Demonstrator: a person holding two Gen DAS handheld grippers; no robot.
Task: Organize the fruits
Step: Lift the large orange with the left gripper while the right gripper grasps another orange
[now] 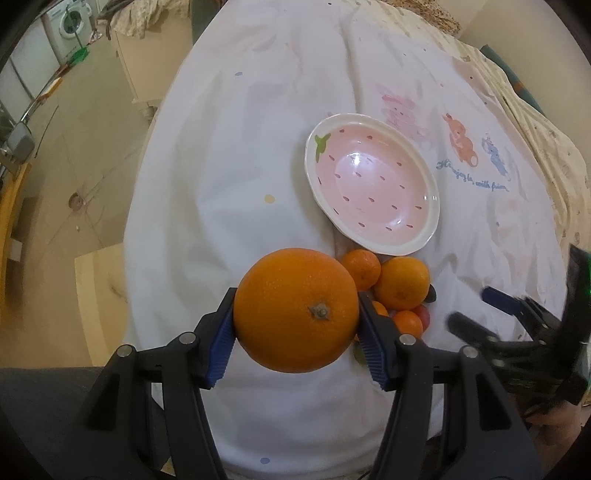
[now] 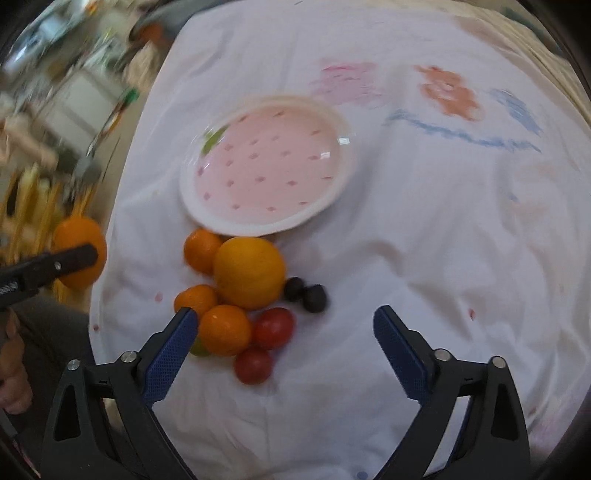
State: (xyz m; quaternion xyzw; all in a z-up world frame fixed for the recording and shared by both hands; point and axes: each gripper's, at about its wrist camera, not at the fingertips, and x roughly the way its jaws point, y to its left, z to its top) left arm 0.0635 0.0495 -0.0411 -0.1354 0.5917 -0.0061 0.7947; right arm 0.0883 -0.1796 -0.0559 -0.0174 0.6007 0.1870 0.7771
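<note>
A large orange (image 1: 295, 308) is clamped between the blue pads of my left gripper (image 1: 295, 325), lifted above the white cloth; the right wrist view shows the same orange (image 2: 74, 240) at far left. A pink strawberry-patterned plate (image 1: 373, 184) (image 2: 266, 166) lies empty beyond it. Beside the plate sits a fruit pile: a medium orange (image 2: 249, 271), small mandarins (image 2: 201, 249), two red tomatoes (image 2: 273, 326) and two dark berries (image 2: 304, 291). My right gripper (image 2: 284, 332) stands open over the pile, nothing pressed between its pads; it shows blurred at the right edge (image 1: 476, 306) of the left wrist view.
A white cloth (image 2: 424, 240) with faded cartoon prints covers the table. The table's left edge drops to a tiled floor (image 1: 74, 155) with a washing machine (image 1: 72, 22) far off. A hand (image 2: 14, 369) holds the left tool.
</note>
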